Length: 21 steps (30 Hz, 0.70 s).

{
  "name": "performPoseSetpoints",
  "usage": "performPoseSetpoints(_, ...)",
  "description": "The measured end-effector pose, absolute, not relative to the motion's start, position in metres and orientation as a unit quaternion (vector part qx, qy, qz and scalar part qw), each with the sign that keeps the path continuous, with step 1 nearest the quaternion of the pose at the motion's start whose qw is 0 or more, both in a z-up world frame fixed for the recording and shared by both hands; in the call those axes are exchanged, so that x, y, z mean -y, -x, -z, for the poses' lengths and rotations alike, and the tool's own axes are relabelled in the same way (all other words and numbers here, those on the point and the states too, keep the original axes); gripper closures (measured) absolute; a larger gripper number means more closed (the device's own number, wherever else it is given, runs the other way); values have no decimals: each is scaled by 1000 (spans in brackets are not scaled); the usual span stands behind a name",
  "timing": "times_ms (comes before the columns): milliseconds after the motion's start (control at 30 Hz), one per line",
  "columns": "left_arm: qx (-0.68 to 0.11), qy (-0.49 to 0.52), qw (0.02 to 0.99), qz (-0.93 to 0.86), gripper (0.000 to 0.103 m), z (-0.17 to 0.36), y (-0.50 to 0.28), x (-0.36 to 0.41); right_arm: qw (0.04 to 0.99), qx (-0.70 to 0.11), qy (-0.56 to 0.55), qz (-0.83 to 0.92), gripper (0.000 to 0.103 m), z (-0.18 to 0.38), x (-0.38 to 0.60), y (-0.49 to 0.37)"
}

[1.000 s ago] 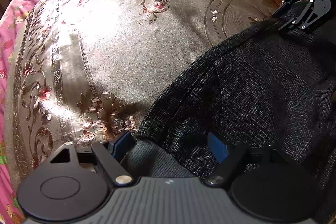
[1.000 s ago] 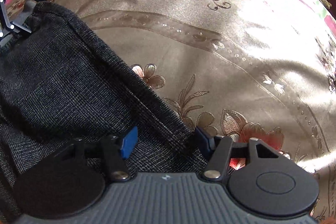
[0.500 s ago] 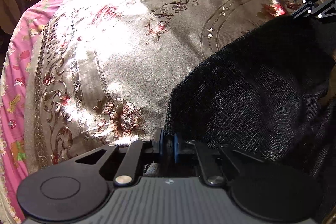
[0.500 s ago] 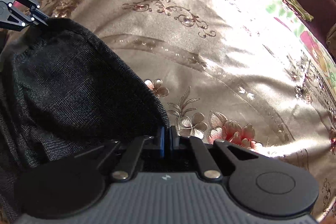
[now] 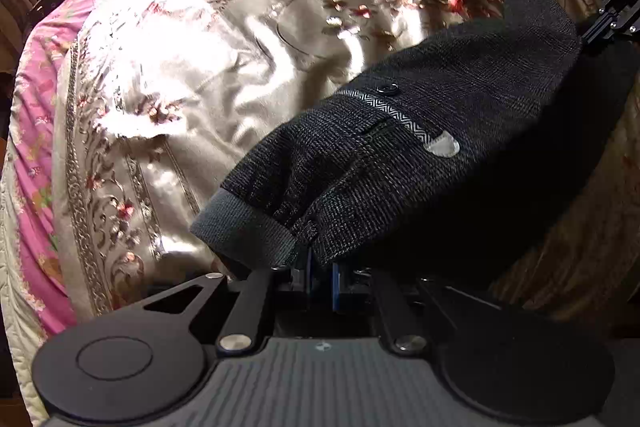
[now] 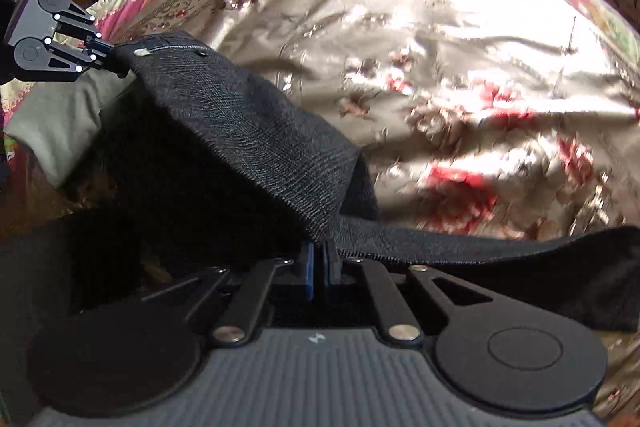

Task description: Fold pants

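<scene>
Dark woven pants (image 5: 420, 155) lifted off bedspread (image 5: 200, 59) — left gripper (image 5: 320, 267) and right gripper (image 6: 319, 263) each clamped on the fabric edge.

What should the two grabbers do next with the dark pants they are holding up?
Probably carry the held edge over and lay it down on the rest of the pants. The left gripper and right gripper are both shut on that edge, which is lifted off the shiny bedspread, so the fold looks half made.
</scene>
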<state>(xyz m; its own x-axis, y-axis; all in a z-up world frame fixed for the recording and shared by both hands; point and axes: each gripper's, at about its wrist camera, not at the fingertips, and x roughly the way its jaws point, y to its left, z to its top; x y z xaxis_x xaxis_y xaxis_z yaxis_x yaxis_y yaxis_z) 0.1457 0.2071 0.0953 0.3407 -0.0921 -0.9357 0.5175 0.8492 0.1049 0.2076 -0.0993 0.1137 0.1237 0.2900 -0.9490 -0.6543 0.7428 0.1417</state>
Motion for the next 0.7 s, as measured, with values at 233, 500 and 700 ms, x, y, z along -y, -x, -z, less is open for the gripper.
performPoseSetpoints(233, -579, -244, 759, 172, 79, -34, -109, -201, 677, -655, 136, -308, 102, -19, 85, -151)
performPoseSetpoints(500, -483, -321, 804, 135, 65, -53, -88, -193, 724, -472, 299, -405, 85, -36, 23, -141)
performPoseSetpoints(700, -522, -267, 801, 122, 57, -47, -70, -197, 731, -339, 315, -501, 55, -34, -58, -123)
